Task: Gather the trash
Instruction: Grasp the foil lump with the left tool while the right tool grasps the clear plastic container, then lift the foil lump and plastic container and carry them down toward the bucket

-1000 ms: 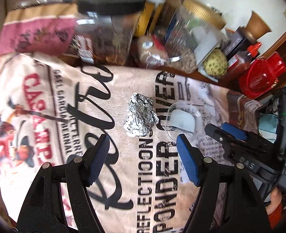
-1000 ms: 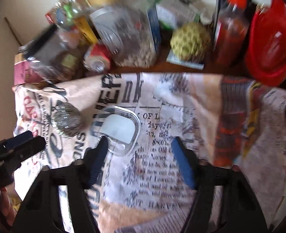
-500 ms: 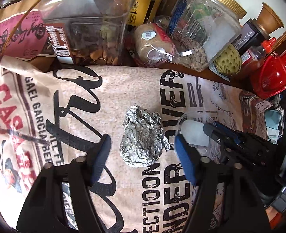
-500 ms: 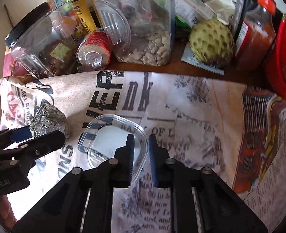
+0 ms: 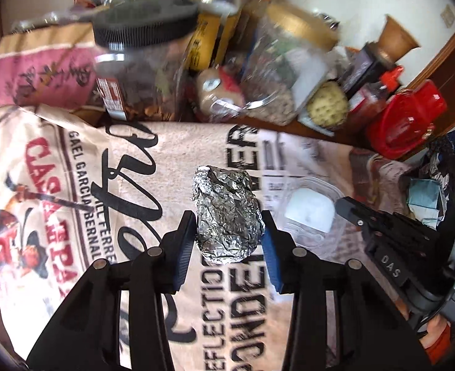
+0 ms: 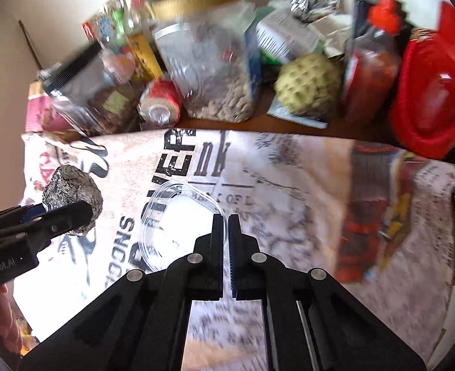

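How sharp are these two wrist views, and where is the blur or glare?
Left wrist view: the foil ball between the closing left gripper is crisp; the jars behind smear with motion blur. Right wrist view: the shut right gripper on the clear plastic lid is sharp; the printed cloth and background blur, edges bowed by fisheye.

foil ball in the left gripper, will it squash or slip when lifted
The foil ball looks crumpled and probably light, so it may dent as the left gripper is closing on it. Its creased surface likely grips the pads, so slipping seems unlikely.
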Motion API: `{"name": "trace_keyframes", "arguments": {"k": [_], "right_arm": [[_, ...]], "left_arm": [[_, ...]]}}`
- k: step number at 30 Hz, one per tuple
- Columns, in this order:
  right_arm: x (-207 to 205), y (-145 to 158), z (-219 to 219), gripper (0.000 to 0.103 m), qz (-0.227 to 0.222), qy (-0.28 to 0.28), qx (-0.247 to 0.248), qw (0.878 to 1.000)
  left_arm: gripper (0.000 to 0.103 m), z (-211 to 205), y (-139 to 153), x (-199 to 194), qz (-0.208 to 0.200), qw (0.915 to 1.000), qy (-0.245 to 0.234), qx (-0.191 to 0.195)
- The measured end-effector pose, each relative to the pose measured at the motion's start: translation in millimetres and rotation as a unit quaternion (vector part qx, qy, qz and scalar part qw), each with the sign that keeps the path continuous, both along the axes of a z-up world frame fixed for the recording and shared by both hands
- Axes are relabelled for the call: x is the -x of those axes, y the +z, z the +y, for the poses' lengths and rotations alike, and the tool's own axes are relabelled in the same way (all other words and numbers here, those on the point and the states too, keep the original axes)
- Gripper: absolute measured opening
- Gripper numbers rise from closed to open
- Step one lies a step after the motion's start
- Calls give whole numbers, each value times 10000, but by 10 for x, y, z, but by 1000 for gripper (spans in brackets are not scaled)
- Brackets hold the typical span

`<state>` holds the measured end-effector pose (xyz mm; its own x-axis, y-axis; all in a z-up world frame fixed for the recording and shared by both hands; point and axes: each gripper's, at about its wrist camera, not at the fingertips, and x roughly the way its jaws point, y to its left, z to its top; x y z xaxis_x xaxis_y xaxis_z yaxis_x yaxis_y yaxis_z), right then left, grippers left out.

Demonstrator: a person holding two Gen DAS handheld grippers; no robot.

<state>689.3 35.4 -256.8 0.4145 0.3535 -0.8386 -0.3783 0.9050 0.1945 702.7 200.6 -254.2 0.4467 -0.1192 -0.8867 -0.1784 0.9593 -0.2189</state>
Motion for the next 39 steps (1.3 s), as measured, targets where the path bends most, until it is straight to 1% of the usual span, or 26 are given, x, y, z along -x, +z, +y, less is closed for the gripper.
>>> {"name": "trace_keyframes", "arguments": {"k": [7, 10, 13, 15, 18, 20, 23, 26, 30, 35, 39], "right_arm": [[443, 634, -634, 3, -547, -134, -275, 9980], [618, 820, -858, 3, -855, -125, -352, 9956], [849, 999, -1139, 3, -1178, -36, -413, 9922], [1038, 1155, -1331, 3, -1399, 6, -421, 9893], [1252, 1314, -1555, 3, -1572, 73, -521, 9862], [1414, 1417, -1680, 3, -1680, 121, -609, 9838], [1597, 1512, -1749, 3, -1800, 183, -677, 9812], [1880, 1653, -1835, 3, -1973, 195, -752, 9773], [2224, 1783, -1895, 3, -2137, 147, -794, 9736], [2672, 1881, -1901, 3, -2313, -59, -786, 9697], [3091, 1908, -1868, 3, -2424, -330, -755, 9667]], "left_arm": [[41, -452, 641, 415, -621, 9980, 51, -113], [41, -690, 872, 620, -890, 9957, 89, -229], [41, -991, 1090, 901, -1107, 9927, 142, -458], [41, -1179, 1207, 1096, -1218, 9912, 174, -492], [41, -1432, 1401, 1433, -1429, 9876, 272, -594], [41, -1532, 1514, 1635, -1553, 9856, 361, -570], [41, -1697, 1694, 1955, -1749, 9824, 416, -514], [41, -1807, 1842, 2222, -1894, 9796, 334, -589], [41, -1858, 1995, 2533, -2091, 9758, 238, -592], [41, -1831, 2085, 2872, -2265, 9727, 15, -500], [41, -1799, 2147, 3201, -2454, 9679, -310, -440]]}}
